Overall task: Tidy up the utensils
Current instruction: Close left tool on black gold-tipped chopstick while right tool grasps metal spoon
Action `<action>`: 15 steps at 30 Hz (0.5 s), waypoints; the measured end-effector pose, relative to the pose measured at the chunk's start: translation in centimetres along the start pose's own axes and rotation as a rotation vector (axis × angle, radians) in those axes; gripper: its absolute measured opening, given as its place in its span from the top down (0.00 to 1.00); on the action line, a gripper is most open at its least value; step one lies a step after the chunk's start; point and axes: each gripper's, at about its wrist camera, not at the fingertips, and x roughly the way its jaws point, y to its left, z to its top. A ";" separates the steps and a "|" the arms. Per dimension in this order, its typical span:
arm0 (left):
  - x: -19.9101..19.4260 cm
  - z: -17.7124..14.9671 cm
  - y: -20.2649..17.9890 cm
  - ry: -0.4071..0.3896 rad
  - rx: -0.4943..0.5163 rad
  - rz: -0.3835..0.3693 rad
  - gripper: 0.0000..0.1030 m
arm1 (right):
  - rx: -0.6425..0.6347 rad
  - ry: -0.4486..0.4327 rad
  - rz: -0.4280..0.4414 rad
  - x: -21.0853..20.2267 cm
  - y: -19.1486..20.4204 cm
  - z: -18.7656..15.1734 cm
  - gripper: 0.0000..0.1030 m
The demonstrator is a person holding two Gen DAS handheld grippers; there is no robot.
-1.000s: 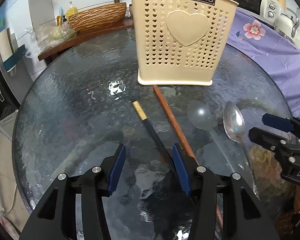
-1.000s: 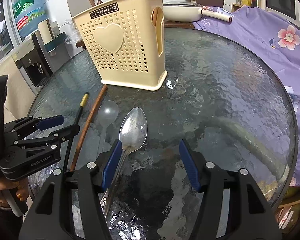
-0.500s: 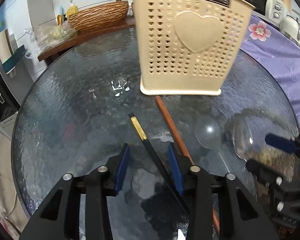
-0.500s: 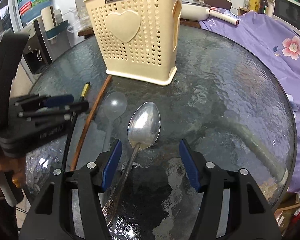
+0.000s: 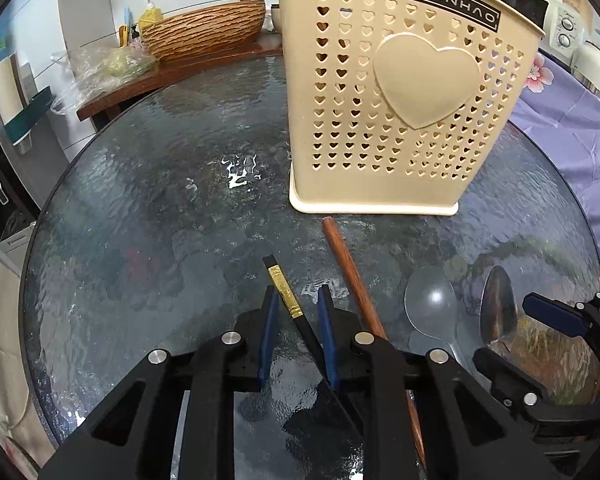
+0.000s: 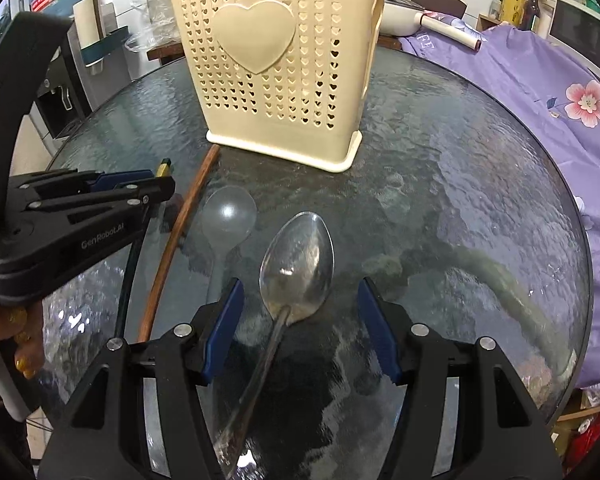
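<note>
Glass, rippled and glossy, makes up the round surface (image 5: pixel 148 208), so anything thin lying on it sits flush and may skid when nudged. Cream plastic, the perforated utensil holder (image 5: pixel 400 112) stands upright on it and looks light enough to tip if a utensil is pushed against its wall.

In front of the holder's base lie four utensils. Nearest its foot, almost touching, is the end of the brown wooden chopstick (image 5: pixel 352 276): stiff, light, round, likely to roll. Beside it, further from the holder, the black chopstick (image 5: pixel 284 292) with its gold band lies between the left tongs (image 5: pixel 298 316), whose jaws are narrow and closing, pads not visibly pressing yet. It is thin and slick, so a hold just below the band seems best.

To the other side, the clear plastic spoon (image 6: pixel 228 216) is light and hard to see. The metal spoon (image 6: pixel 298 264) is heavier, rigid and slippery; its neck lies between the wide right tongs (image 6: pixel 300 324), untouched, and that narrow neck looks the surest place to pinch.
</note>
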 end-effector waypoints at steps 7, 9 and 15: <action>0.2 0.3 -0.3 -0.001 0.010 0.001 0.83 | 0.015 0.007 -0.012 0.6 0.7 0.9 0.46; 0.2 0.3 -0.2 0.001 0.006 -0.004 0.85 | 0.026 0.008 -0.019 0.7 0.7 1.1 0.50; 0.4 0.7 0.2 0.005 -0.003 -0.014 0.88 | 0.037 0.007 -0.032 0.8 1.1 1.4 0.60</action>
